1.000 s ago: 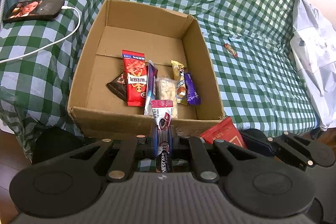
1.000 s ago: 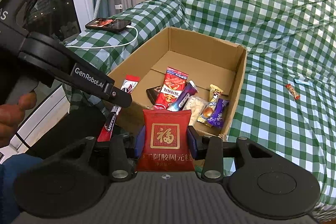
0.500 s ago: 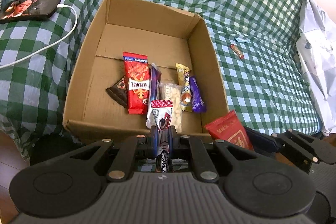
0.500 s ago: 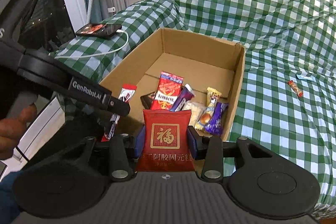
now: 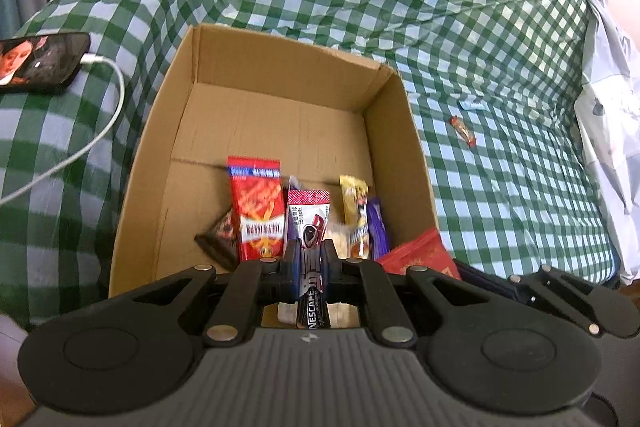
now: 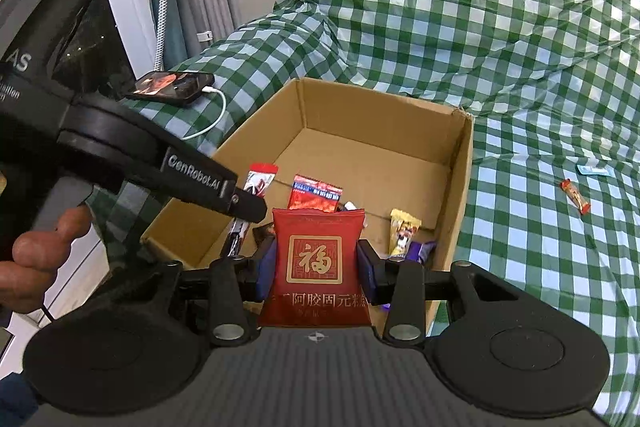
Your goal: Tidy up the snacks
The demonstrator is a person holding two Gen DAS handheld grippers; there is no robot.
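The left tongs (image 5: 308, 263) pinched a Nescafé stick (image 5: 310, 227) over the cardboard box (image 5: 416, 163)'s near edge. The right tongs (image 6: 317, 267) clamped a red pouch (image 6: 318, 259), apparently outside the box at 5 o'clock. A loose candy (image 5: 463, 131) lay at 2 o'clock.

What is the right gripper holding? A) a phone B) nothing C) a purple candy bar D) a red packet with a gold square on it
D: in the right wrist view the right gripper has its fingers closed on both sides of the red packet, above the cardboard box.
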